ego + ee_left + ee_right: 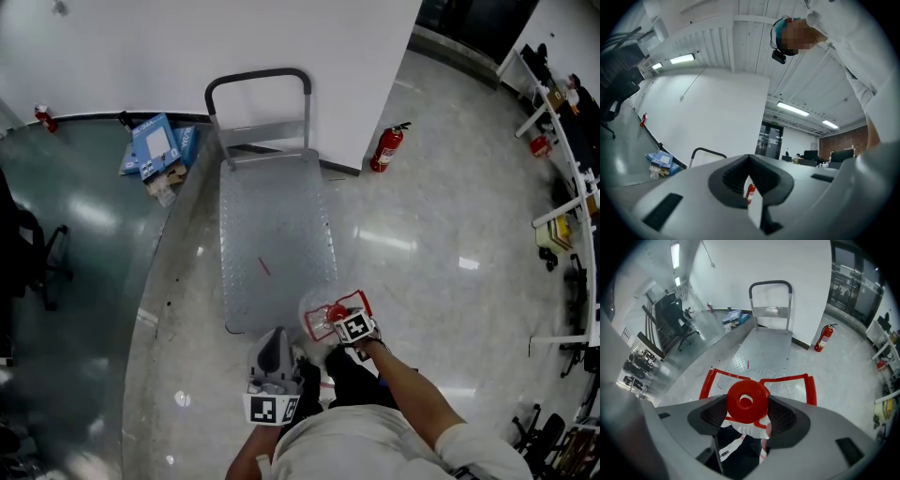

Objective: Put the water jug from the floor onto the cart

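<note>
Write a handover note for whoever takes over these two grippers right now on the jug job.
Right gripper: shut on the red cap of the clear plastic water jug with red handle, at the near right corner of the grey metal platform cart.
Left gripper: shut, empty, off the jug.
Done: jug gripped.
Left: set it on the cart's deck, then release.

The head camera is looking steeply down onto the grey metal platform cart (277, 216). The right gripper camera is facing it low and near; the left one is tilting up toward the white ribbed ceiling (740, 42). All are sharing the red fire extinguisher (386, 150).
</note>
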